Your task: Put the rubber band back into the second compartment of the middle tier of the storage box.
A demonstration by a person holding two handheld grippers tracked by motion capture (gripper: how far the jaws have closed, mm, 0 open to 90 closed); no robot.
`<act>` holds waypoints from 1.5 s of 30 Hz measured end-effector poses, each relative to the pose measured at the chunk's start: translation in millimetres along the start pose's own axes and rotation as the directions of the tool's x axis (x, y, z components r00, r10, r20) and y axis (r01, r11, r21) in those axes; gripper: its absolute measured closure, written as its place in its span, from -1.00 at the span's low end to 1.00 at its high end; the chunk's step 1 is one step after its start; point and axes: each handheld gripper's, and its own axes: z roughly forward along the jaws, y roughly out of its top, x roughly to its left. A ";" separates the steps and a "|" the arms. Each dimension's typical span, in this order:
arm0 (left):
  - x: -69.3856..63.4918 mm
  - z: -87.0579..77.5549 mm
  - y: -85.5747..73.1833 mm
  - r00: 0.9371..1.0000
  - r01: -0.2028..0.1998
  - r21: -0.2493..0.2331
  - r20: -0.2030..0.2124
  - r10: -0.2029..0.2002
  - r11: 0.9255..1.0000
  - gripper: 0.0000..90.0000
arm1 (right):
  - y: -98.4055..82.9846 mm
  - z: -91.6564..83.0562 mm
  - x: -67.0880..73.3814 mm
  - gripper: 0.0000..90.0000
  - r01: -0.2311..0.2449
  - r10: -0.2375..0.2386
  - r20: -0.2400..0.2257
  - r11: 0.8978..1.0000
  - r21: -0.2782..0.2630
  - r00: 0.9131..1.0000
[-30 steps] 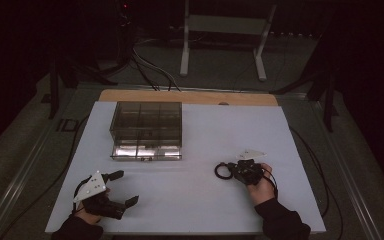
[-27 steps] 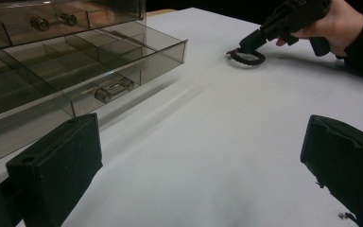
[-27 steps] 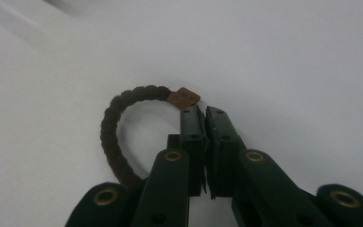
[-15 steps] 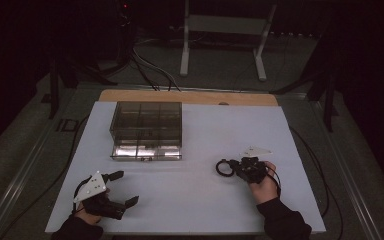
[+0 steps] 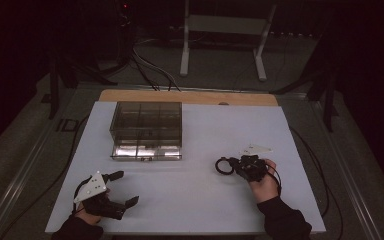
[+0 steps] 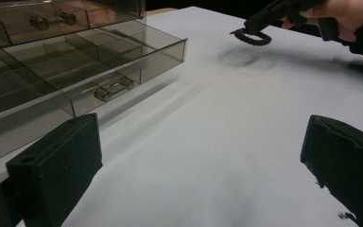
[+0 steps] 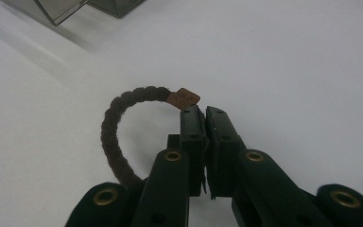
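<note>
Nearest the person, the left gripper (image 5: 120,189) rests low at the front left of the white table (image 5: 200,205) with its jaws spread wide and nothing between them. Farther in on the right, the right gripper (image 5: 237,164) has its jaws pressed together on a dark braided hair tie (image 7: 116,135) bearing a small brown tag (image 7: 185,98) whose print is too small to read. Beyond, a smoky clear compartment box (image 5: 146,129) stands at the back left, its lower drawer pulled out.

obstacle: clear box (image 5: 146,131) far-left; free: bare table (image 5: 195,195) centre
</note>
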 end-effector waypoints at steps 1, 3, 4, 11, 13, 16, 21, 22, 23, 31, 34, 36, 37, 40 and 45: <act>0.1 0.0 0.1 1.000 -0.001 0.001 0.001 0.001 1.000 -0.99 | 0.6 0.1 0.1 0.92 0.001 -0.001 -0.001 1.000 0.001 1.000; 0.5 -0.1 0.0 1.000 0.002 0.002 -0.001 -0.002 1.000 -0.99 | 1.7 0.2 0.3 0.92 0.003 -0.003 0.002 1.000 0.001 1.000; 0.5 -0.1 -0.2 1.000 0.003 0.001 -0.001 -0.003 1.000 -0.99 | 2.2 0.4 0.0 0.92 0.001 -0.001 0.000 1.000 0.001 1.000; 0.2 0.0 -0.2 1.000 0.003 0.001 -0.001 -0.003 1.000 -0.99 | 6.9 0.5 0.9 0.91 0.000 0.000 -0.004 1.000 -0.003 1.000; 0.3 0.2 -0.1 1.000 0.002 0.001 0.000 -0.002 1.000 -0.99 | 8.3 0.6 1.7 0.92 0.004 -0.004 -0.003 1.000 -0.004 1.000; 0.2 -0.2 -0.2 1.000 0.004 -0.001 -0.001 -0.004 1.000 -0.99 | 10.1 0.8 2.6 0.92 0.000 0.000 -0.006 1.000 -0.006 1.000; 0.2 -0.2 -0.3 1.000 0.004 0.000 0.000 -0.004 1.000 -0.99 | 15.8 0.1 6.3 0.91 0.010 -0.010 -0.014 1.000 -0.017 1.000; 0.0 -0.2 -0.3 1.000 0.003 0.000 -0.001 -0.003 1.000 -0.99 | 18.0 0.6 8.0 0.91 0.014 -0.014 -0.018 1.000 -0.018 1.000; 0.1 -0.2 0.0 1.000 -0.001 -0.001 0.001 0.001 1.000 -0.99 | 19.0 1.0 9.0 0.92 0.020 -0.020 -0.018 1.000 -0.018 1.000; 0.1 -0.4 0.0 1.000 0.002 -0.001 -0.001 -0.002 1.000 -0.99 | 31.0 3.2 16.8 0.91 0.037 -0.039 -0.041 0.999 -0.034 0.998; 0.0 -0.9 0.2 1.000 0.001 -0.003 -0.002 -0.001 1.000 -0.99 | 36.7 3.5 20.3 0.91 0.045 -0.046 -0.046 0.998 -0.043 0.998; 0.2 -1.2 0.0 1.000 0.003 -0.005 -0.003 -0.003 1.000 -0.99 | 40.4 3.9 22.4 0.91 0.049 -0.052 -0.048 0.998 -0.048 0.997; 0.0 -1.4 0.1 1.000 0.001 -0.006 -0.004 -0.001 1.000 -0.99 | 42.2 4.3 23.1 0.91 0.052 -0.055 -0.052 0.997 -0.050 0.997; -0.3 -1.6 0.5 1.000 0.000 -0.007 -0.002 0.000 1.000 -0.99 | 47.3 5.1 26.6 0.91 0.061 -0.065 -0.059 0.997 -0.053 0.996; 0.0 -1.2 0.1 1.000 0.001 -0.005 -0.002 -0.001 1.000 -0.99 | 56.5 6.1 34.1 0.91 0.077 -0.082 -0.074 0.994 -0.071 0.994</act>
